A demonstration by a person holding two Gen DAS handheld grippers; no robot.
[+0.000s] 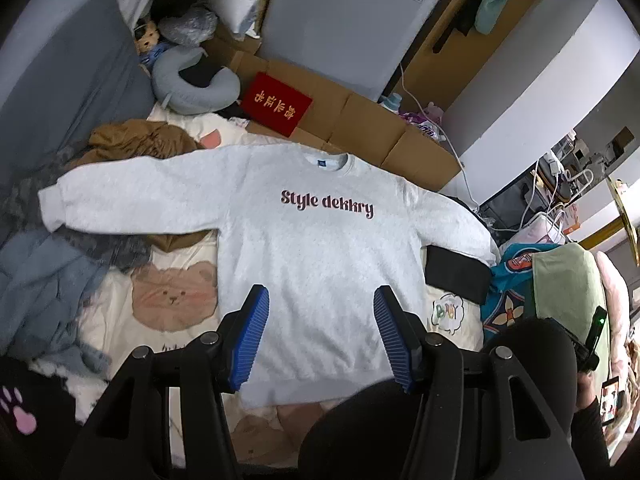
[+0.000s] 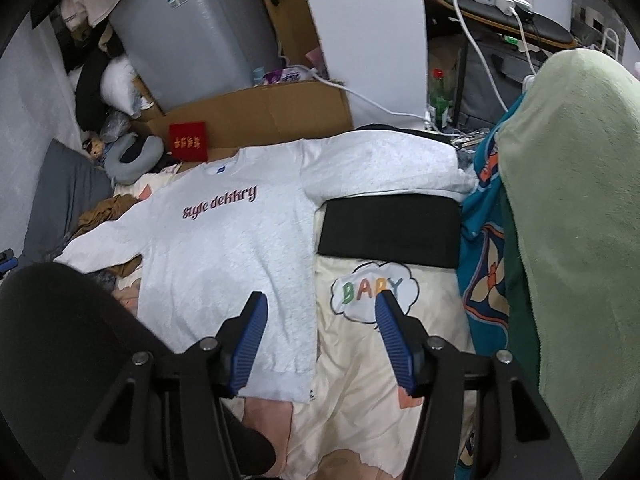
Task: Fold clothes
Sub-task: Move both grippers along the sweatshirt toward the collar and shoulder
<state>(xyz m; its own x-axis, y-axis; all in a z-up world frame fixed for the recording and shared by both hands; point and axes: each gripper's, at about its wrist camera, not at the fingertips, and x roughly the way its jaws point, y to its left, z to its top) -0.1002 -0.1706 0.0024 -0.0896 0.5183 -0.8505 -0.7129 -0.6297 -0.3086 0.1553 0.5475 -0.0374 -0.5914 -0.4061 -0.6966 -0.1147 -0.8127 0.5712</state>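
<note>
Lying flat and unfolded at frame centre on the bed, sleeves outstretched, the grey sweatshirt is awaiting folding as the left gripper and right gripper are hovering, jaws spread and empty.

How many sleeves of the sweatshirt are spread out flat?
2. One sleeve reaches out over the brown and grey clothes; the other sleeve lies above the black folded item. Neither is folded yet.

Both grippers, left and right, share black linkage frames, round silver screws and blue ribbed pads.
</note>
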